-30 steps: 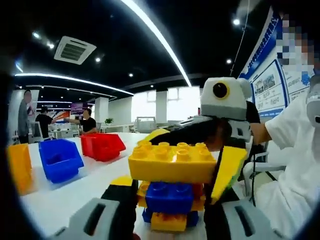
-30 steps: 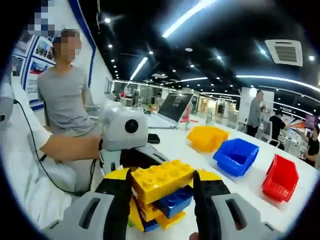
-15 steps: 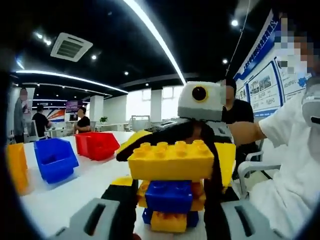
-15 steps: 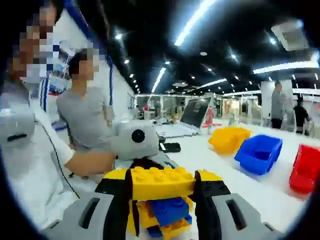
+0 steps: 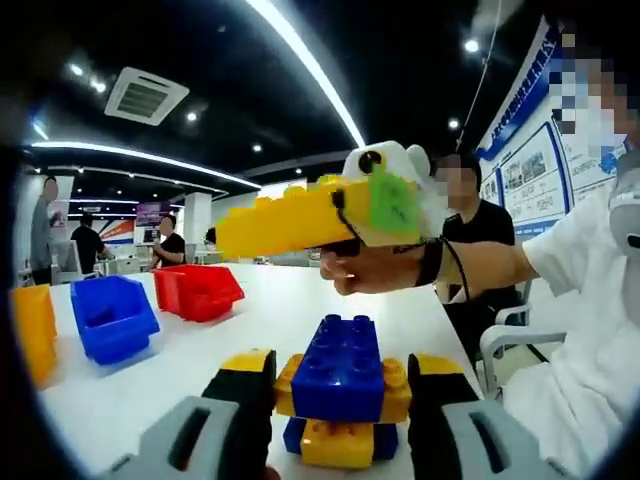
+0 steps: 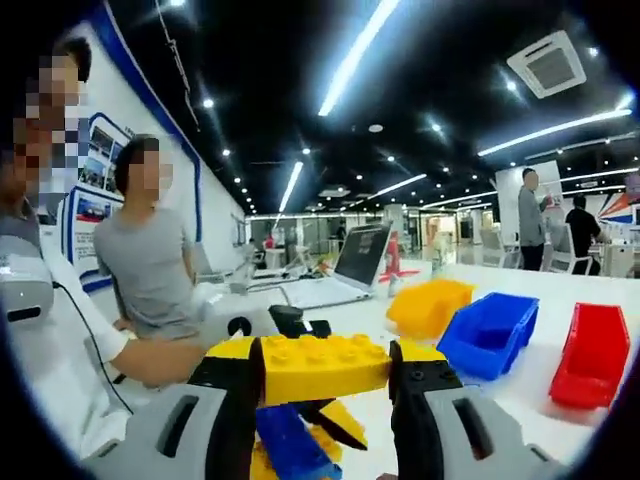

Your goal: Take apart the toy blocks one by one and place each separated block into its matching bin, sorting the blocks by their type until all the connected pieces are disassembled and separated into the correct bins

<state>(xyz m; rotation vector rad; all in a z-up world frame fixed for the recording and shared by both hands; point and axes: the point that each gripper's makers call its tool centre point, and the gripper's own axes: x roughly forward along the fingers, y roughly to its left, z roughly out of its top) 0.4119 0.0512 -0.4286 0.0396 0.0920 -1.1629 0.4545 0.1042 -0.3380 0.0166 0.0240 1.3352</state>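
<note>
In the left gripper view my left gripper (image 5: 340, 395) is shut on the block stack (image 5: 343, 368), a blue block on top with orange, blue and yellow ones under it. Above the stack, a hand holds my right gripper (image 5: 375, 200), which carries a long yellow block (image 5: 285, 218) clear of the stack. In the right gripper view my right gripper (image 6: 325, 372) is shut on that yellow block (image 6: 322, 366). The blue top of the stack (image 6: 288, 445) and a dark jaw of the left gripper (image 6: 300, 325) lie just below it.
Three bins stand on the white table (image 5: 280, 310): orange (image 5: 35, 330), blue (image 5: 113, 315) and red (image 5: 197, 290). The same bins appear as orange (image 6: 430, 305), blue (image 6: 490, 332) and red (image 6: 590, 352). An open laptop (image 6: 355, 262) sits farther back. People sit and stand around.
The long yellow block has come off the top of the stack and risen with my right gripper. The left gripper still grips the remaining stack, its blue block now uncovered.
</note>
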